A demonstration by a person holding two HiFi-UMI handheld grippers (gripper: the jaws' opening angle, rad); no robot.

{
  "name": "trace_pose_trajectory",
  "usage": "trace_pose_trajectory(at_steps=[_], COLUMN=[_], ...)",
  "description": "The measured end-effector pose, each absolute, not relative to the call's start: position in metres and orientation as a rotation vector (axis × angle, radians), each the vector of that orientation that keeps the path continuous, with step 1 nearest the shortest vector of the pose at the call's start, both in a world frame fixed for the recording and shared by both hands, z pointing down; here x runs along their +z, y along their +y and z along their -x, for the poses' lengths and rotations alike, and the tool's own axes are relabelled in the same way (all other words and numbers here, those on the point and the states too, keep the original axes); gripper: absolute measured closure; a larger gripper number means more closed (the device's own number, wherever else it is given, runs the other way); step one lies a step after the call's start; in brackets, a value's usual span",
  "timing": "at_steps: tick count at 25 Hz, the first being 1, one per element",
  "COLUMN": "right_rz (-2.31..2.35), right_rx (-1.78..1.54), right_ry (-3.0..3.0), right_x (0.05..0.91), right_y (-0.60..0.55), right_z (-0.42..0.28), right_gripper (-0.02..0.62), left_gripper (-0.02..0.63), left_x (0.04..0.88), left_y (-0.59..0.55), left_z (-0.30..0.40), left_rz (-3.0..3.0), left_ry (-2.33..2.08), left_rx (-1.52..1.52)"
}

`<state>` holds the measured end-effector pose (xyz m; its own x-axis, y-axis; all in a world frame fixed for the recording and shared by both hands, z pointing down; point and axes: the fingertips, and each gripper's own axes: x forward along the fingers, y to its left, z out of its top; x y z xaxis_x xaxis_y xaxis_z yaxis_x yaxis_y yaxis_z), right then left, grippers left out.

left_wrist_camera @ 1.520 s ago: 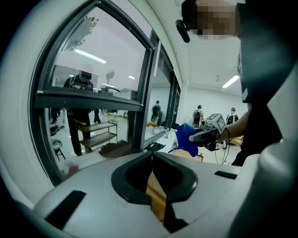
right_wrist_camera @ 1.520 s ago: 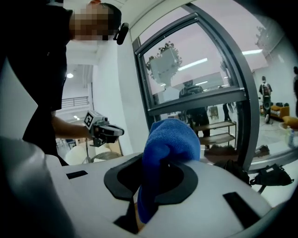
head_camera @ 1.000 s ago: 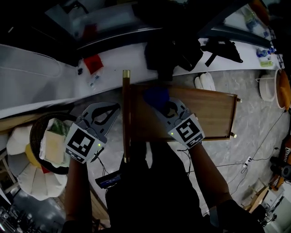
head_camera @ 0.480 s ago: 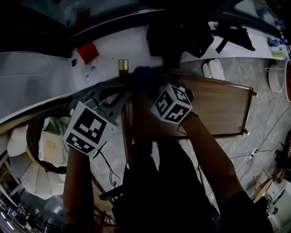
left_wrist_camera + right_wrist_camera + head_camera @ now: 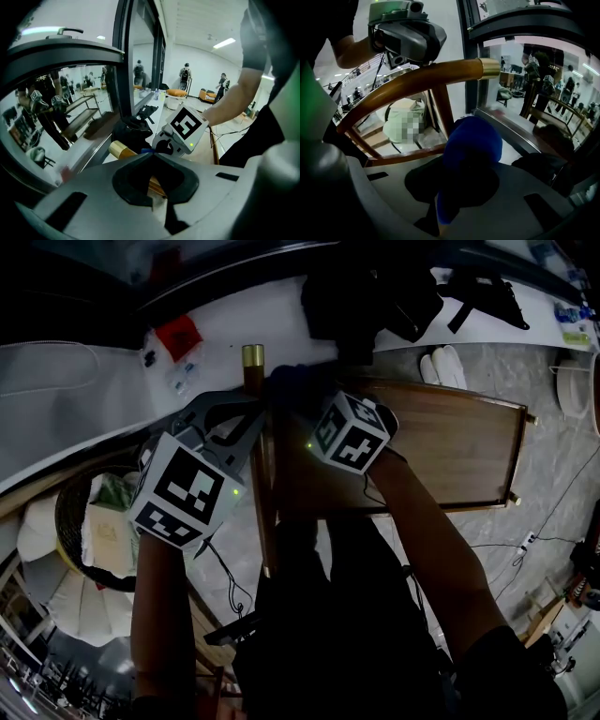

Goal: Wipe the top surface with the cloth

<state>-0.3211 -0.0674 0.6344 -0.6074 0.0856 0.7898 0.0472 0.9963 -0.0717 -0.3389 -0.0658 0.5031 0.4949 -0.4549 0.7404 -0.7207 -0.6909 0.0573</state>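
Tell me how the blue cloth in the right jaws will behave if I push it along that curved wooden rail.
Probably floppy: the cloth bulges as a soft wad from the right gripper, so it should mould to the rail. It looks light, likely to bunch rather than slide stiffly. The shut jaws should keep hold.

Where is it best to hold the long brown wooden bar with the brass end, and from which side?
Grip the long brown wooden bar on its plain shaft just below the brass end, coming from the person's left, fingers across its length. It is long and thin, and the wooden panel blocks its right side. The left gripper is closed around it there.
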Motion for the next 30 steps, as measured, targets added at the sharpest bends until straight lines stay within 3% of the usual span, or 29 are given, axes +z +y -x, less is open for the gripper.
trace_pose_trajectory(at_steps=[30], right_rz=[0.451], right_rx=[0.244], right_ry=[-2.007], right_x=[0.657], right_y=[0.137], right_z=[0.243], right_gripper=[0.531], left_gripper=[0.595], left_x=[0.486], left_y=[0.081], left_z=[0.291], left_rz=[-2.370], left_ry=[-0.751], left_rx=[1.046])
